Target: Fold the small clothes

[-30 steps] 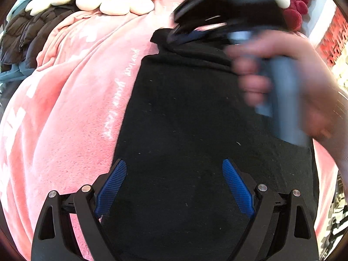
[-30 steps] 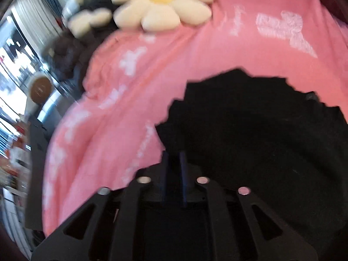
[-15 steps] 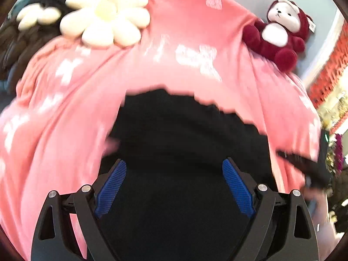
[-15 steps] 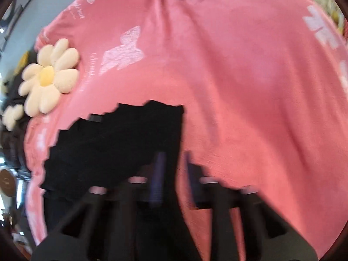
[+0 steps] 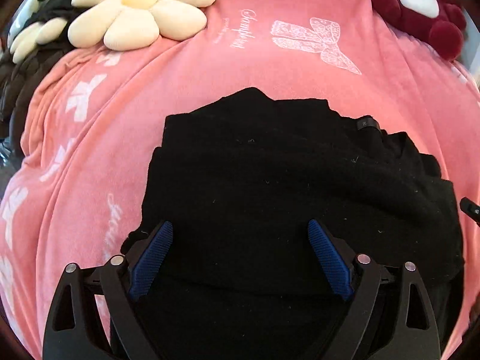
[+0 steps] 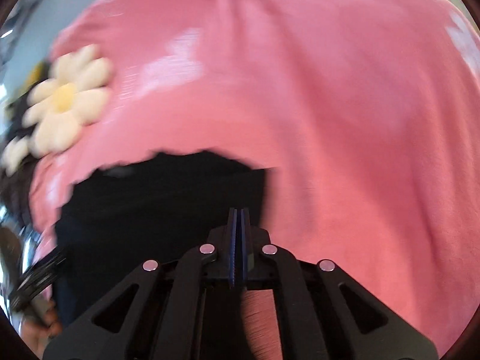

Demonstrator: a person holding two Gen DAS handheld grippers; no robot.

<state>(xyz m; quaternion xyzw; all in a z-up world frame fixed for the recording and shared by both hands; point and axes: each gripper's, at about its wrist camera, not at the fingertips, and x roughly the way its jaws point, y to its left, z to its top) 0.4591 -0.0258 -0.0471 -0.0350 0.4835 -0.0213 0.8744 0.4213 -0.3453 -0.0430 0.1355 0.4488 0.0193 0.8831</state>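
A black garment (image 5: 285, 186) lies folded in layers on a pink blanket (image 5: 270, 69). My left gripper (image 5: 240, 234) is open, its blue pads spread wide just above the garment's near part, holding nothing. In the right wrist view the garment (image 6: 156, 204) lies left of centre. My right gripper (image 6: 239, 213) is shut with its pads pressed together, over the garment's right edge; no cloth shows between them. The right wrist view is blurred.
A cream flower cushion (image 5: 141, 9) lies at the far left, also seen in the right wrist view (image 6: 66, 99). A dark red plush bear (image 5: 420, 9) sits far right. Dark clothing (image 5: 21, 69) is piled at the left edge.
The right gripper swept off the garment's far part to its right edge, leaving the left wrist view, and its pads closed. The garment now lies folded over. The left gripper stayed open.
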